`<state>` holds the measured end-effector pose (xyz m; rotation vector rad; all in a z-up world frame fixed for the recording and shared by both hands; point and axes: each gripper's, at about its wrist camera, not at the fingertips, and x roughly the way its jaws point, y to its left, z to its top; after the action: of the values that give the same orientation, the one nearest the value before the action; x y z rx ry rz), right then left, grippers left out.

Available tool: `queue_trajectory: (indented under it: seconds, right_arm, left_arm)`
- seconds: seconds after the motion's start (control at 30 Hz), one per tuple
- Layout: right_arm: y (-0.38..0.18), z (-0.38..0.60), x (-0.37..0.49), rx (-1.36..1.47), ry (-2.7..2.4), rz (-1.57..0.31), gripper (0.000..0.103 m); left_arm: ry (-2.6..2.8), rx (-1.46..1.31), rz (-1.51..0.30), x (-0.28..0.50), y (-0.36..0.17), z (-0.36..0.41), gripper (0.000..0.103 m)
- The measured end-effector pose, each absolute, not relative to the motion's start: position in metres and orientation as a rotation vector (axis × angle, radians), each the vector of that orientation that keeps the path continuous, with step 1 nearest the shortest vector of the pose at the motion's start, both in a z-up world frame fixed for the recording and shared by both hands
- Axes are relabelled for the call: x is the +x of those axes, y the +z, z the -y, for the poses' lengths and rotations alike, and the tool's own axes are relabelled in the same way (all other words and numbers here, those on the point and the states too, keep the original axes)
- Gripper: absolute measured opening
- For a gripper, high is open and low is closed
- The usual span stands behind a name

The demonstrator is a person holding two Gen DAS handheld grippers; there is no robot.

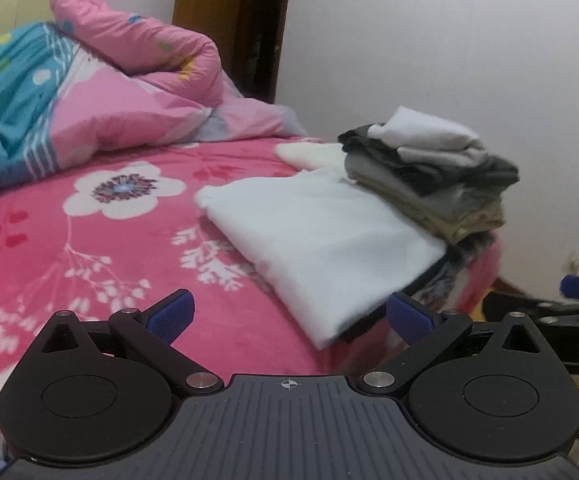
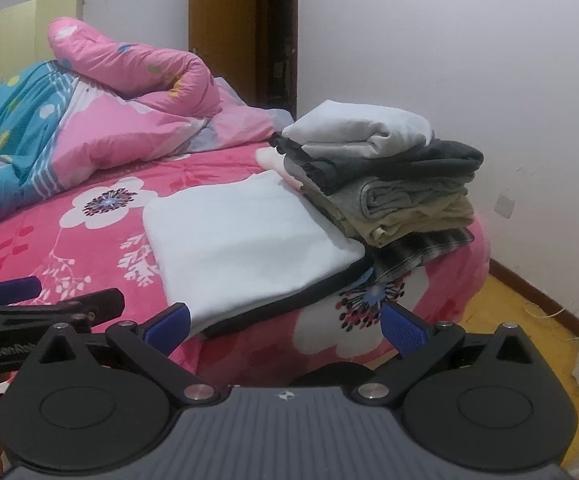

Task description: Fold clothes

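Both hand-held grippers hover at the near edge of the bed (image 2: 101, 216), released and holding nothing. The left hand-held gripper (image 1: 289, 314) has its blue fingers spread wide, and so does the right hand-held gripper (image 2: 285, 326).

The white garment (image 2: 245, 240) lies flat on the pink floral bed cover, already folded into a rectangle, with a dark layer showing under its near edge. It sits just ahead of both grippers. From the left gripper it lies forward and a little to the right, its near corner close to the right finger. From the right gripper it lies forward and slightly left, the near edge running across the gap between the fingers. Its long axis runs away from the grippers toward the far right, where its far end meets the stack (image 2: 381, 176) of folded clothes. The stack rests near the bed's right edge, beside the wall.

The two grippers look about equally near the garment's front edge. Any next fold or lift would probably start from that near edge, one gripper at each corner.
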<state>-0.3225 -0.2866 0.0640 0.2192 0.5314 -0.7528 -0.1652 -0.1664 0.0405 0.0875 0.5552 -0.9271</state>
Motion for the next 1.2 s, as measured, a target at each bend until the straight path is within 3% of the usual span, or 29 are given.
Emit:
queue_trajectory:
  seconds: [0.8, 1.2]
  right_arm:
    - [0.041, 0.291, -0.293, 0.246, -0.769, -0.661, 0.103]
    - [0.024, 0.295, -0.285, 0.231, -0.795, -0.709, 0.103]
  left_arm:
    - [-0.830, 0.109, -0.751, -0.141, 0.019, 0.170, 0.103]
    - [-0.760, 0.170, -0.737, -0.142, 0.013, 0.178, 0.103]
